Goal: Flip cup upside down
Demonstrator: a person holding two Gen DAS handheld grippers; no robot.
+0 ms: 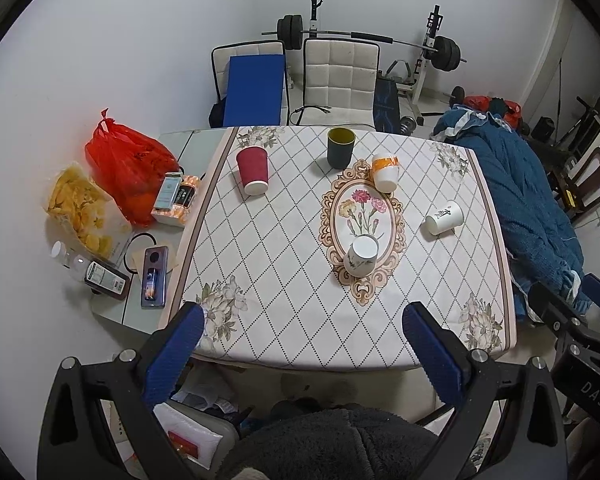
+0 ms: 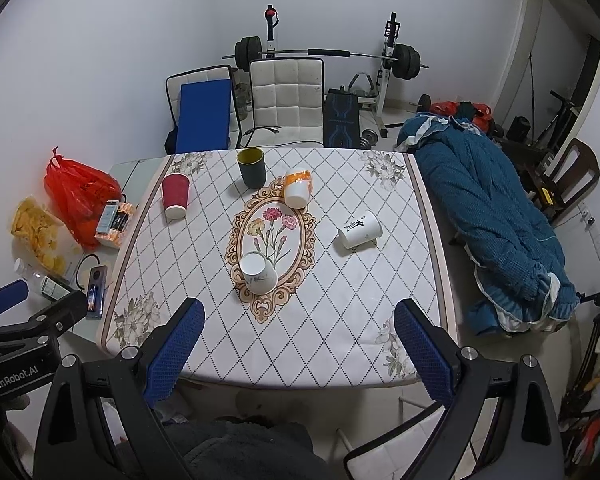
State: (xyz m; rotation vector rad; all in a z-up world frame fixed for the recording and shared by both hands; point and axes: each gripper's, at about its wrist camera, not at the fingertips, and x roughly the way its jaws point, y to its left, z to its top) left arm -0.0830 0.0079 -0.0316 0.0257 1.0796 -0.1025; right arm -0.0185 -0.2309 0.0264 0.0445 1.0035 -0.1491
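Both pairs of blue padded fingers (image 1: 434,350) stand wide apart and hold nothing, above the near edge of the table with the diamond-pattern cloth (image 1: 284,280).

From left to right there are: a red paper cup (image 1: 253,171) with its base up, a dark green cup (image 1: 341,147) that stands upright with its mouth open, an orange and white cup (image 1: 385,172), a white cup with a plant drawing (image 1: 361,255) on the oval flower picture, and a white paper cup with black print (image 1: 444,217) that lies on its side.

I judge the dark green cup is the one to turn. It stands far ahead of both grippers, near the far edge, its long axis vertical. The left gripper (image 1: 304,350) and the right gripper (image 2: 300,346) seem about equally far from it.
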